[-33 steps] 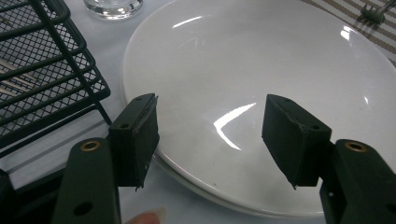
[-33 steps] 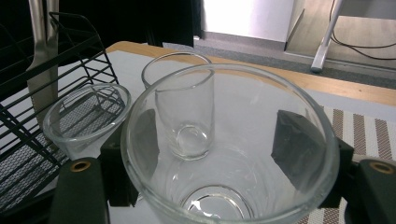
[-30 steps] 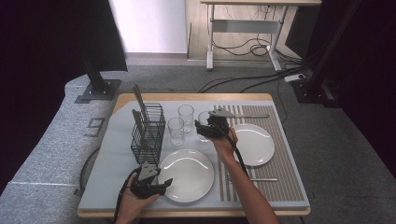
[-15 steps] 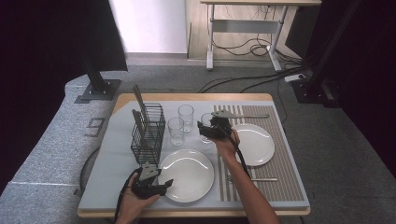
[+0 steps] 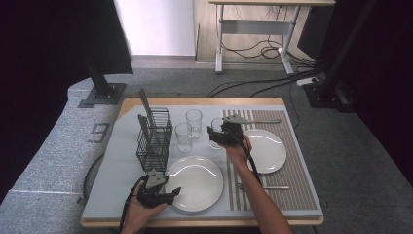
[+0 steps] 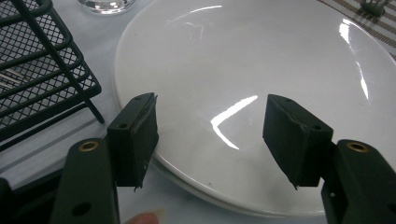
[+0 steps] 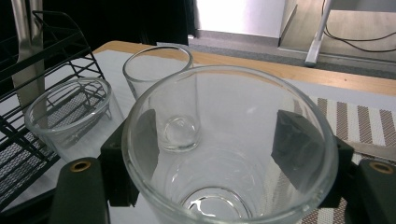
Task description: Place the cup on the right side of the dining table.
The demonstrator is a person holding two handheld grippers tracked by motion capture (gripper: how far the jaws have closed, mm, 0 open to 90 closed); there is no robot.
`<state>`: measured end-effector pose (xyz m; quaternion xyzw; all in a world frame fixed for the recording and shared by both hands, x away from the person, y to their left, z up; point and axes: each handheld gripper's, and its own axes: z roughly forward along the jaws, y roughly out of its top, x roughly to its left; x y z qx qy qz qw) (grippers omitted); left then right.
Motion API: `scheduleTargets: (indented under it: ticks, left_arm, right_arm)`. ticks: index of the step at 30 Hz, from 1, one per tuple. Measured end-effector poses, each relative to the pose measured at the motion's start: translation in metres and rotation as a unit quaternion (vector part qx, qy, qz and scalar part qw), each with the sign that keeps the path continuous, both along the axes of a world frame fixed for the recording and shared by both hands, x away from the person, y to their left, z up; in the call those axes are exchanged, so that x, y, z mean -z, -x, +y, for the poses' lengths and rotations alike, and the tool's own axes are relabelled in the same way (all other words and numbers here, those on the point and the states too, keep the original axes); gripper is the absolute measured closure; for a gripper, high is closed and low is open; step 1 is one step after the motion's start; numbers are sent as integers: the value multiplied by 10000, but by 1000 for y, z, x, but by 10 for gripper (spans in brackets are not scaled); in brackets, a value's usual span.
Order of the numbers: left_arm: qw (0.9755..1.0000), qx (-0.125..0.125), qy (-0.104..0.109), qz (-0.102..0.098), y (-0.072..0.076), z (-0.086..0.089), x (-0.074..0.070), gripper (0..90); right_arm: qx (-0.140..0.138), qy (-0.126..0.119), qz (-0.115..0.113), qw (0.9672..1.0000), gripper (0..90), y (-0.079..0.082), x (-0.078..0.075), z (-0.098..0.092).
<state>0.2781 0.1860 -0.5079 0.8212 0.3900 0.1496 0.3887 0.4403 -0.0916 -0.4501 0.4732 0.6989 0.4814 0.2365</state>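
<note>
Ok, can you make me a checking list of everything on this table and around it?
Surface: wooden table under a grey mat and a striped placemat.
Job's things: glass between the right gripper's jaws; white plate under the left gripper's open jaws.
Clutter: two more glasses, wire basket, second plate, fork.
Grippers: left gripper empty; right gripper around the glass.
Cables: on the floor.
Surroundings: grey carpet, desk legs.

L gripper [image 5: 171,191] jaws apart, low near front edge; R gripper [image 5: 214,136] prob clamped, forearm stretched fwd
</note>
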Motion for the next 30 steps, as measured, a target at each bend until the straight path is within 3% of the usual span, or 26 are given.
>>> scheduleTargets:
  ticks: [30]
  left_arm:
    - [10000,-4,5,3,0,0,0,355]
  right_arm:
    - [-22,-23,-51,10000,287,1,-2,-1]
